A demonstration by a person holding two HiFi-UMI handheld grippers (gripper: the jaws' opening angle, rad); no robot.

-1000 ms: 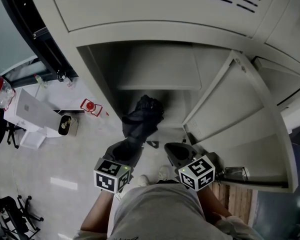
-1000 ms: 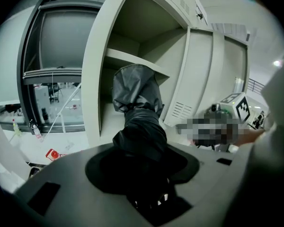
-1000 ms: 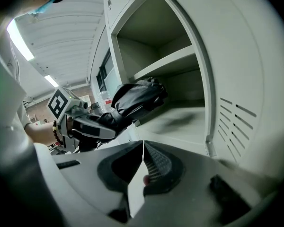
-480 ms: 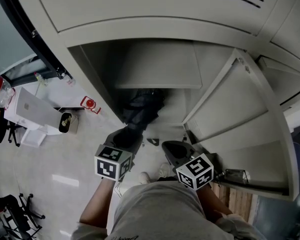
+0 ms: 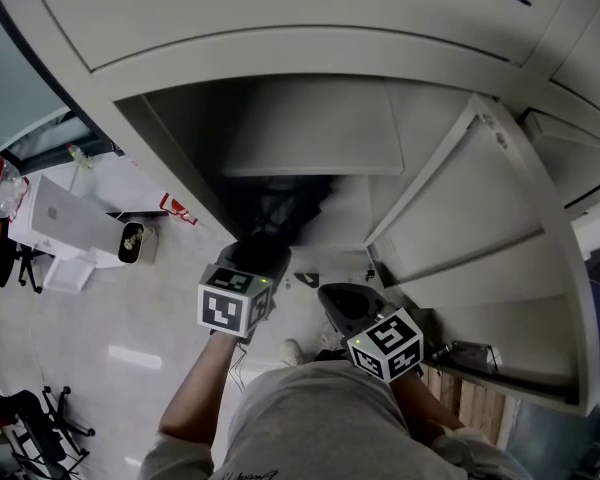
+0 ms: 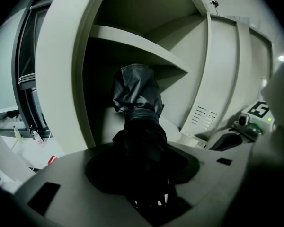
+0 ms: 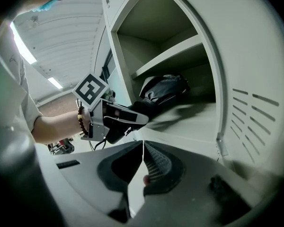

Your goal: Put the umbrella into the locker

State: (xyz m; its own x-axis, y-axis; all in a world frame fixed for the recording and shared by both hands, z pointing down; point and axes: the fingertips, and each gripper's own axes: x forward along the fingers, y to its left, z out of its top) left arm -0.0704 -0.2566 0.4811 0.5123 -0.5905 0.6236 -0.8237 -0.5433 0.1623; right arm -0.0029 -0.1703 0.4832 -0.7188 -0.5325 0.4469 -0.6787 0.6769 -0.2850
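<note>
A pale glossy floor [image 5: 120, 308] is catching a bright patch of light at the left. A white boxy unit [image 5: 55, 223] is standing on it at the far left, with a black wheeled chair base [image 5: 25, 423] sitting nearer. Strip lights [image 7: 23, 44] are glowing on a ribbed ceiling [image 7: 66, 30].

Your left gripper [image 5: 265, 243] reaches out ahead on a bare forearm [image 5: 195, 388] and tilts downward. Its jaws are clamped on the folded black umbrella [image 6: 137, 103]. There's a bead bracelet [image 7: 80, 121] on your left wrist. Your right gripper [image 5: 332, 296] sits close to your body, just right of the left one. It also tilts down, jaws pressed together with nothing between them.
</note>
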